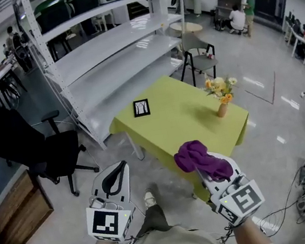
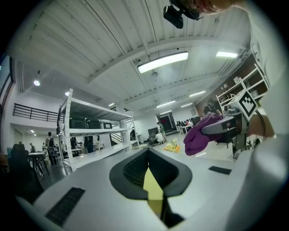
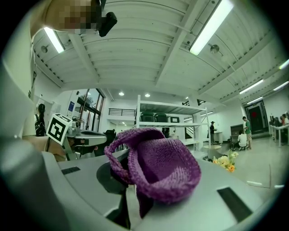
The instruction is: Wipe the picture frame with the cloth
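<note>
At far left, a black swivel office chair (image 1: 35,147) is standing, and white metal shelving (image 1: 112,53) is rising behind it. We are holding the left tongs (image 1: 116,172) low in front of us, short of the worktop. In the left gripper view their jaws are lying together with only a thin seam between them, and they are gripping nothing.

Ahead, the small black-framed picture frame (image 1: 141,107) is sitting on the yellow-green covered worktop (image 1: 181,122), near its far left corner and well apart from both tongs.

We are holding the right tongs (image 1: 202,171) at the near edge of the worktop. Their jaws are clamping a purple knitted cloth (image 1: 195,154), which is bunching up and folding over the jaw tips. The cloth is hanging well apart from the frame.

Farther right, a small tan vase of yellow and white flowers (image 1: 221,96) is standing upright on the worktop near its right edge.
</note>
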The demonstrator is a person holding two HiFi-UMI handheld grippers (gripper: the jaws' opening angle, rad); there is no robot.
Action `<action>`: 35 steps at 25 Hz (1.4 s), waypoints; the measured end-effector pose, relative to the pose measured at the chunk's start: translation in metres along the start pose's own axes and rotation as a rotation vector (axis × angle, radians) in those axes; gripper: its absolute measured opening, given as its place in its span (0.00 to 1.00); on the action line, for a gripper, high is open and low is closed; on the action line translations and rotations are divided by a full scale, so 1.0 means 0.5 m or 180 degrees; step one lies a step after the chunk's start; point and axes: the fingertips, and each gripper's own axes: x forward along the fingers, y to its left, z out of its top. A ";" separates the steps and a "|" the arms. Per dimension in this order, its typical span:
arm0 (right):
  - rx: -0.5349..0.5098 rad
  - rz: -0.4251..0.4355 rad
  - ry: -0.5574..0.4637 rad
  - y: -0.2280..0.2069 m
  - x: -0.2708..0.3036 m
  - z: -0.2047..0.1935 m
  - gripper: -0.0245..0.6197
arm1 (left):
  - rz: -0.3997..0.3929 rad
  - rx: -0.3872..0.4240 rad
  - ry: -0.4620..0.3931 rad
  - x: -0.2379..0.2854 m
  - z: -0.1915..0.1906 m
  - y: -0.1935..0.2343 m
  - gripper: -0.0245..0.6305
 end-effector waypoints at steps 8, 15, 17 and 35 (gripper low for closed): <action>-0.0042 -0.0001 0.0098 -0.059 0.098 -0.047 0.20 | -0.0023 -0.0071 0.0012 0.100 -0.061 0.040 0.05; 0.0011 -0.0079 0.0183 -0.122 0.218 -0.081 0.20 | -0.0091 -0.0081 0.0062 0.218 -0.104 0.118 0.05; 0.0031 -0.0118 0.0211 -0.141 0.257 -0.088 0.20 | -0.0123 -0.0078 0.0069 0.254 -0.115 0.145 0.05; 0.0111 -0.0335 0.0538 -0.290 0.766 -0.102 0.20 | -0.0542 -0.0181 0.0252 0.647 -0.213 0.493 0.05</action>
